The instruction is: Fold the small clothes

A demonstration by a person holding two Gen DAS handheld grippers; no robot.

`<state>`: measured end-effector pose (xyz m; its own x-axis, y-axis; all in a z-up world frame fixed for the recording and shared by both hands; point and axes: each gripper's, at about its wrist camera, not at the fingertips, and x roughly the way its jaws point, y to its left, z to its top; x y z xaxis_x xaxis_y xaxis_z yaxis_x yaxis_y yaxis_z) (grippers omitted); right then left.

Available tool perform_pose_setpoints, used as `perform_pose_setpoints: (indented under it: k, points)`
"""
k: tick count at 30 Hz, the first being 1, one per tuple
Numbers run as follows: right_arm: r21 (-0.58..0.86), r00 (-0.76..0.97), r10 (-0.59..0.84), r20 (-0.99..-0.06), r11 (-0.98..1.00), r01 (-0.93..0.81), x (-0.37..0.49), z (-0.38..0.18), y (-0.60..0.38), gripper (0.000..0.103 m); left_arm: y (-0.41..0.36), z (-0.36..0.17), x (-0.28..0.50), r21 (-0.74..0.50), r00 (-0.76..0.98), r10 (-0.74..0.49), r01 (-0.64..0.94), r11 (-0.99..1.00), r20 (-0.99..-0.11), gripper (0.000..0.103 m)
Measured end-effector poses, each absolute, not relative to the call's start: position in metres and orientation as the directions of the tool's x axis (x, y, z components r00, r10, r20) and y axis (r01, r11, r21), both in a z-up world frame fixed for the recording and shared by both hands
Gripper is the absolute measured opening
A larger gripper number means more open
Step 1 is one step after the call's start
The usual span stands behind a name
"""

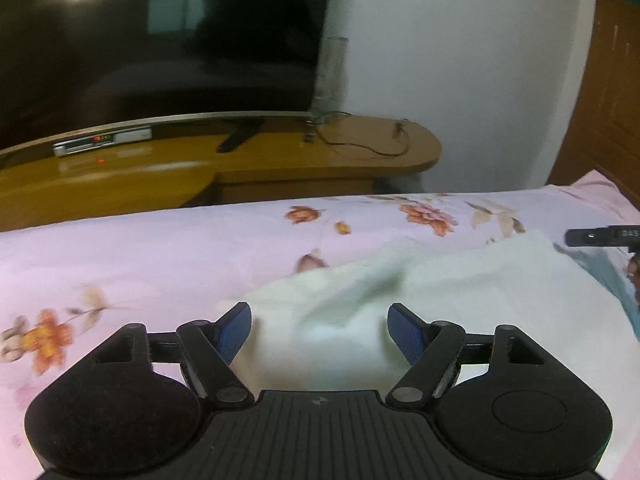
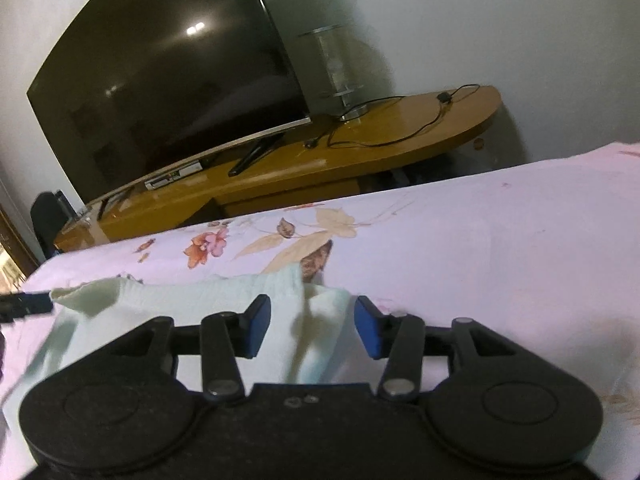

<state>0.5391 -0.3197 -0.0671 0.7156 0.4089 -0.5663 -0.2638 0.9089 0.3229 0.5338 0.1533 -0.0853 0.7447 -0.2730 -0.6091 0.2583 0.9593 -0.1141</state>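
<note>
A small pale cream-and-mint garment (image 1: pixel 420 300) lies rumpled on the pink floral bedsheet (image 1: pixel 120 256). My left gripper (image 1: pixel 319 322) is open, its blue-padded fingers spread over the garment's near left part. In the right wrist view the same garment (image 2: pixel 192 300) lies under my right gripper (image 2: pixel 313 320), which is open with a raised fold of the cloth between its blue pads. The right gripper's tip shows at the right edge of the left wrist view (image 1: pixel 600 236). The left gripper's tip shows at the left edge of the right wrist view (image 2: pixel 28 304).
Beyond the bed's far edge stands a wooden TV stand (image 1: pixel 280 160) with a large dark television (image 1: pixel 160 40), a set-top box (image 1: pixel 102 142), a glass cylinder (image 2: pixel 336 68) and a black cable (image 2: pixel 400 120). A white wall is behind, a wooden door (image 1: pixel 612 100) at right.
</note>
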Motion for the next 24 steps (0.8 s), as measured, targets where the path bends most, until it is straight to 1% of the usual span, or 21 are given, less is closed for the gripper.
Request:
perform_pose_setpoints:
  k: [2, 4, 5, 7, 8, 9, 10, 11, 12, 13, 14, 16, 17, 18, 19, 20, 21, 22, 23, 24]
  points:
    - [0.317, 0.719, 0.406, -0.564, 0.910, -0.265, 0.544, -0.068, -0.312, 0.041, 0.141, -0.088, 0.543, -0.086, 0.737, -0.260, 0.266, 0.960, -0.624, 0.075]
    - [0.292, 0.716, 0.398, -0.573, 0.916, -0.275, 0.547, -0.069, -0.303, 0.039, 0.134, -0.094, 0.552, -0.063, 0.719, -0.244, 0.269, 0.961, -0.651, 0.062]
    - [0.276, 0.711, 0.390, -0.585, 0.920, -0.278, 0.550, -0.071, -0.299, 0.036, 0.131, -0.098, 0.558, -0.046, 0.707, -0.228, 0.266, 0.963, -0.670, 0.061]
    - [0.253, 0.702, 0.384, -0.600, 0.923, -0.288, 0.554, -0.074, -0.293, 0.033, 0.131, -0.101, 0.564, -0.052, 0.701, -0.229, 0.264, 0.963, -0.675, 0.061]
    - [0.249, 0.698, 0.384, -0.605, 0.923, -0.292, 0.556, -0.076, -0.291, 0.030, 0.132, -0.102, 0.567, -0.064, 0.697, -0.234, 0.260, 0.963, -0.678, 0.057]
    - [0.243, 0.692, 0.383, -0.612, 0.924, -0.297, 0.558, -0.077, -0.288, 0.029, 0.132, -0.102, 0.569, -0.075, 0.691, -0.238, 0.257, 0.963, -0.683, 0.042]
    - [0.229, 0.691, 0.376, -0.617, 0.926, -0.300, 0.558, -0.079, -0.286, 0.026, 0.132, -0.103, 0.571, -0.074, 0.686, -0.231, 0.251, 0.965, -0.690, 0.027]
    - [0.214, 0.688, 0.370, -0.624, 0.928, -0.305, 0.559, -0.080, -0.283, 0.014, 0.131, -0.103, 0.573, -0.068, 0.680, -0.226, 0.251, 0.966, -0.698, 0.014]
    - [0.190, 0.682, 0.358, -0.637, 0.931, -0.311, 0.560, -0.082, -0.280, 0.008, 0.129, -0.101, 0.573, -0.057, 0.685, -0.218, 0.250, 0.966, -0.695, 0.005]
    - [0.155, 0.688, 0.334, -0.644, 0.938, -0.310, 0.559, -0.083, -0.277, 0.005, 0.126, -0.099, 0.571, -0.023, 0.697, -0.193, 0.245, 0.969, -0.691, 0.005]
    - [0.130, 0.696, 0.316, -0.644, 0.943, -0.307, 0.558, -0.082, -0.275, 0.004, 0.124, -0.100, 0.569, 0.016, 0.706, -0.167, 0.245, 0.970, -0.688, 0.005]
    - [0.086, 0.706, 0.277, -0.651, 0.952, -0.294, 0.557, -0.082, -0.274, 0.004, 0.126, -0.107, 0.567, 0.021, 0.706, -0.167, 0.250, 0.968, -0.688, 0.006]
    - [0.087, 0.701, 0.276, -0.657, 0.952, -0.293, 0.558, -0.084, -0.275, 0.004, 0.129, -0.105, 0.569, 0.004, 0.704, -0.171, 0.239, 0.971, -0.689, 0.008]
    - [0.095, 0.696, 0.279, -0.661, 0.952, -0.292, 0.559, -0.084, -0.276, 0.004, 0.132, -0.101, 0.570, -0.008, 0.710, -0.163, 0.216, 0.976, -0.685, 0.016]
    - [0.107, 0.688, 0.280, -0.670, 0.953, -0.284, 0.560, -0.082, -0.277, 0.004, 0.134, -0.096, 0.566, -0.009, 0.733, -0.135, 0.174, 0.985, -0.667, 0.035]
    - [0.128, 0.683, 0.283, -0.674, 0.955, -0.268, 0.560, -0.078, -0.279, 0.012, 0.137, -0.090, 0.559, -0.004, 0.756, -0.103, 0.131, 0.991, -0.646, 0.049]
    - [0.144, 0.691, 0.282, -0.666, 0.957, -0.251, 0.556, -0.072, -0.282, 0.018, 0.141, -0.082, 0.547, -0.014, 0.789, -0.086, 0.098, 0.995, -0.609, 0.072]
    - [0.152, 0.704, 0.288, -0.649, 0.956, -0.251, 0.549, -0.066, -0.284, 0.025, 0.145, -0.074, 0.531, -0.044, 0.822, -0.100, 0.091, 0.995, -0.561, 0.074]
    - [0.160, 0.712, 0.306, -0.632, 0.950, -0.267, 0.539, -0.060, -0.285, 0.026, 0.147, -0.066, 0.514, -0.077, 0.835, -0.133, 0.108, 0.991, -0.535, 0.074]
    - [0.167, 0.710, 0.324, -0.625, 0.944, -0.284, 0.527, -0.055, -0.287, 0.025, 0.147, -0.062, 0.501, -0.087, 0.837, -0.142, 0.113, 0.990, -0.528, 0.074]
